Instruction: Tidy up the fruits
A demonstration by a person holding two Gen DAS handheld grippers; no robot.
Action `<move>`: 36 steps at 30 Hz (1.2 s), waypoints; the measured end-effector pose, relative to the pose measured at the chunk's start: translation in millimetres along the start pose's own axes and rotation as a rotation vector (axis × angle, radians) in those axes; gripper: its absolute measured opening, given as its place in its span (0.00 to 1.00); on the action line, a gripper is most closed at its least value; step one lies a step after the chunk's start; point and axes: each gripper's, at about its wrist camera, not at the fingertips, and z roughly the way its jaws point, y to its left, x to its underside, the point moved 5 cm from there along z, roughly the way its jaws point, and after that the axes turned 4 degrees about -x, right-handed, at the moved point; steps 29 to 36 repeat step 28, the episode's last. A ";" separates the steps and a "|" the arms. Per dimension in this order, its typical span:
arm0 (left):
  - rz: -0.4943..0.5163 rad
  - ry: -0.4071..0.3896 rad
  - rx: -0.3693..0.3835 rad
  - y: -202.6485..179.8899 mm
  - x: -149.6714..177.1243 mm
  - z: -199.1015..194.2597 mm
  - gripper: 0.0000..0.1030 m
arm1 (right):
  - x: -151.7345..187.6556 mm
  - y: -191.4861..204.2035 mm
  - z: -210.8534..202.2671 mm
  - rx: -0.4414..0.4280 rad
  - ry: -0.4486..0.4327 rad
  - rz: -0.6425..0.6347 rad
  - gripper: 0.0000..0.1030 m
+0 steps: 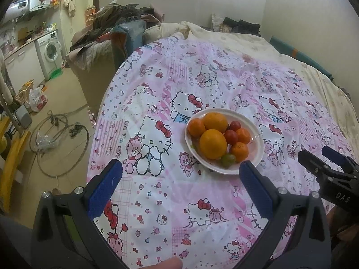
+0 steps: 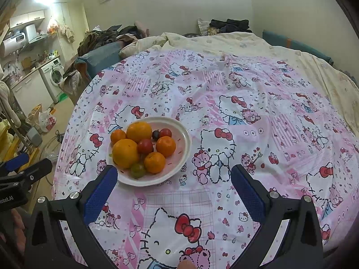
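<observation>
A white plate [image 1: 255, 132] [image 2: 179, 130] rests on a pink cartoon-cat cloth and holds two large oranges [image 1: 212, 144] [image 2: 125, 152], three small mandarins [image 1: 239, 151] [image 2: 154, 162], red cherry tomatoes [image 1: 231, 136] [image 2: 145, 146], a dark one [image 2: 155, 135] and a green one [image 1: 227, 160] [image 2: 137, 170]. My left gripper [image 1: 180, 177] hovers open just short of the plate, nothing between its blue pads. My right gripper [image 2: 174, 179] is open too, its left pad beside the plate's near rim. In the left wrist view the right gripper [image 1: 325, 159] shows at the right edge with its fingers apart.
The cloth [image 1: 170, 85] covers a round surface against a bed with a cream quilt [image 2: 224, 42]. Piled clothes [image 1: 107, 24] lie beyond the far left edge. A washing machine [image 1: 50, 51], bags and a hose [image 1: 60, 134] occupy the floor at left.
</observation>
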 end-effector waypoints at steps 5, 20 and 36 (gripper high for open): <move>0.000 0.000 -0.002 0.4 0.5 0.0 1.00 | 0.5 -1.0 0.3 -0.001 0.003 0.003 1.00; -0.007 0.008 -0.003 1.5 2.8 1.0 1.00 | 1.6 1.0 1.3 0.001 0.010 -0.003 1.00; -0.015 0.021 -0.018 3.9 7.9 3.6 1.00 | 1.8 2.5 0.9 -0.001 0.005 -0.005 1.00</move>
